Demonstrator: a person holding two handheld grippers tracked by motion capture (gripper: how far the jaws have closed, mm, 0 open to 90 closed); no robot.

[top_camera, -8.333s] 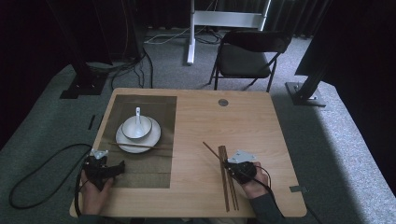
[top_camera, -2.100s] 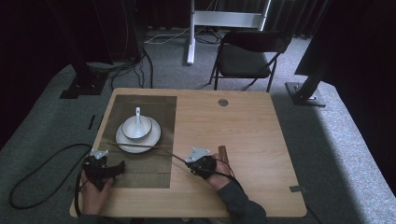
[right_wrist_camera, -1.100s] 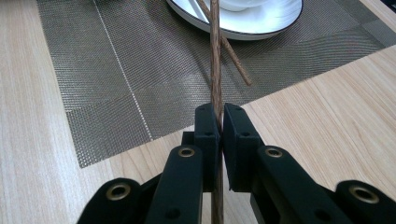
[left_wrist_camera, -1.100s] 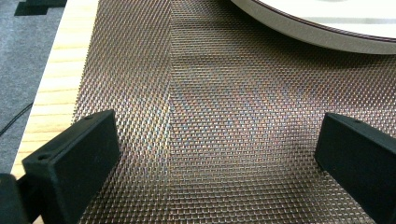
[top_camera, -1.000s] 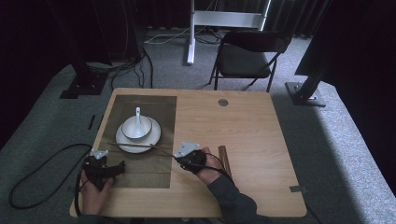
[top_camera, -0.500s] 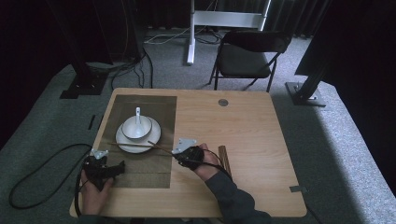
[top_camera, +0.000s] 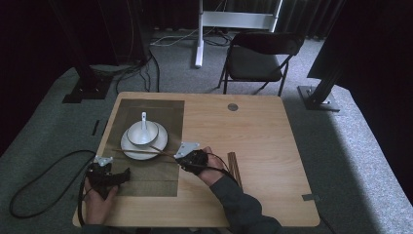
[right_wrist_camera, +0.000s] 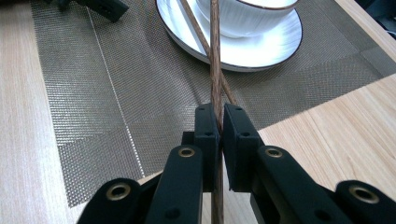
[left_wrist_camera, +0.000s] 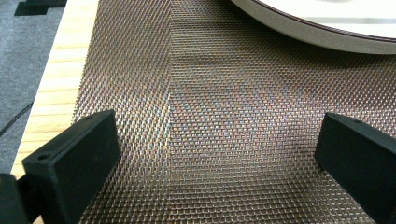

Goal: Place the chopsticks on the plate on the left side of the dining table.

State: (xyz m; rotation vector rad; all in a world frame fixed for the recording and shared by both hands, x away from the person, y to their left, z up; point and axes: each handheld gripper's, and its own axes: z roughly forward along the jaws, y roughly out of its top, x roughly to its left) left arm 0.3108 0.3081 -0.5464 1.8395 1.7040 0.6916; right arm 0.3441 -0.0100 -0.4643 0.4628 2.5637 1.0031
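Right gripper (right_wrist_camera: 215,123) pinches a chopstick (right_wrist_camera: 215,60), tip over the plate (right_wrist_camera: 261,51) at the mat's (top_camera: 151,170) centre. Lower flat, parallel to its twin. Left gripper (left_wrist_camera: 219,154) spread, idle.

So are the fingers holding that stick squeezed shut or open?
Shut. In the right gripper view the right gripper pinches the chopstick between its two fingers, with no gap beside it.

A studio: black curtains (top_camera: 58,29), carpet (top_camera: 355,146), folding chair (top_camera: 255,56).
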